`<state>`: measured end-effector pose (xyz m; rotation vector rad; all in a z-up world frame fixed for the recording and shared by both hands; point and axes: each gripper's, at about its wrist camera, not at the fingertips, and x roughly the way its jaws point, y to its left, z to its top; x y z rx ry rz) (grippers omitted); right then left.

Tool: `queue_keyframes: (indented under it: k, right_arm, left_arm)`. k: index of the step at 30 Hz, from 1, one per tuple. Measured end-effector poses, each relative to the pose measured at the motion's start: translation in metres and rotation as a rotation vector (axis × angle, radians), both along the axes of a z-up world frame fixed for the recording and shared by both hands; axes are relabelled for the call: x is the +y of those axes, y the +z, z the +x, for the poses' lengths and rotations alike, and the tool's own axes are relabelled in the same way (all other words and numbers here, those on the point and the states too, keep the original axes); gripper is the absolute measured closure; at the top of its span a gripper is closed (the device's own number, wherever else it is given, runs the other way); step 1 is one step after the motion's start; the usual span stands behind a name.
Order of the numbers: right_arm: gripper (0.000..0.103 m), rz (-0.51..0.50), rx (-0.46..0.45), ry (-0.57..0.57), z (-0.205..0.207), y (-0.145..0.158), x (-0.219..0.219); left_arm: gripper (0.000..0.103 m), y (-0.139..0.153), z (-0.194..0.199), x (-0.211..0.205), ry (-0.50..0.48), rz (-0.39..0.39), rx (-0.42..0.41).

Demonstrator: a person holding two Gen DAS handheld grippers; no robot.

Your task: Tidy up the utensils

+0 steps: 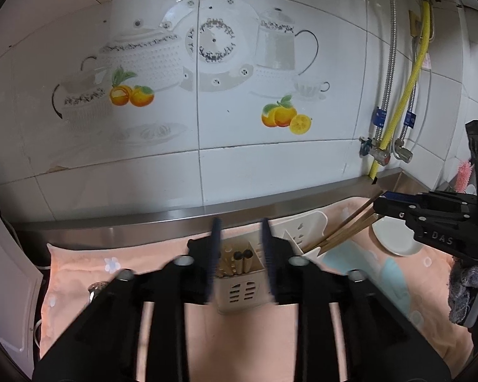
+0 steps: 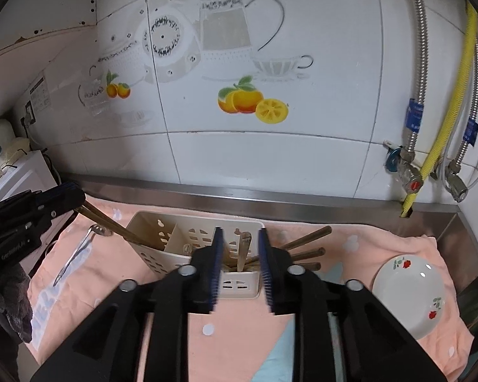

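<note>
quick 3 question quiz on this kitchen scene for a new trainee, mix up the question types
1. True or false: the plate is stacked inside the utensil caddy.
2. What does the caddy stand on? A) bare steel counter B) peach cloth C) the plate
3. Fill in: the loose utensil lying on the cloth left of the caddy, in the right wrist view, is a slotted metal ____.

Key:
1. False. The plate lies on the cloth, to the right of the caddy.
2. B
3. spoon
</note>
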<state>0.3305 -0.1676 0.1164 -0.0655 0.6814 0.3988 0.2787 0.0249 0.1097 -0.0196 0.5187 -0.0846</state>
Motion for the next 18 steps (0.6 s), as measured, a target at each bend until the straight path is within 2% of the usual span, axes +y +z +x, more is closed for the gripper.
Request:
queue_keyframes:
  k: [2, 4, 8, 10, 12, 13, 16, 18]
  right_arm:
    - [0.071, 0.008, -0.008, 0.0, -0.004, 0.003, -0.002]
    - [0.065, 0.005, -0.018, -0.004, -0.008, 0.006, -0.002]
    - [0.057, 0.008, -0.041, -0.004, -0.022, 0.012, -0.004]
    - [0.052, 0.009, -0.052, -0.005, -0.03, 0.014, -0.005]
    - [0.049, 0.006, -0.061, -0.003, -0.037, 0.015, -0.005]
    - [0.045, 0.009, -0.065, -0.001, -0.042, 0.015, -0.005]
    - [0.042, 0.006, -0.076, -0.004, -0.055, 0.015, -0.005]
    - [0.036, 0.002, -0.081, -0.006, -0.063, 0.015, -0.005]
  left_arm:
    - [0.07, 0.0, -0.003, 0.0, 0.003, -0.002, -0.002]
    - [0.056, 0.001, -0.009, 0.001, 0.006, -0.001, -0.006]
    - [0.049, 0.003, -0.021, 0.003, 0.018, 0.0, -0.022]
    - [0.04, 0.004, -0.029, 0.003, 0.02, 0.003, -0.028]
    - [0.039, 0.004, -0.037, 0.003, 0.022, 0.009, -0.037]
    - [0.036, 0.004, -0.041, 0.003, 0.023, 0.007, -0.04]
    - [0.031, 0.003, -0.054, 0.005, 0.028, 0.005, -0.044]
    - [0.026, 0.001, -0.061, 0.007, 0.033, 0.004, -0.044]
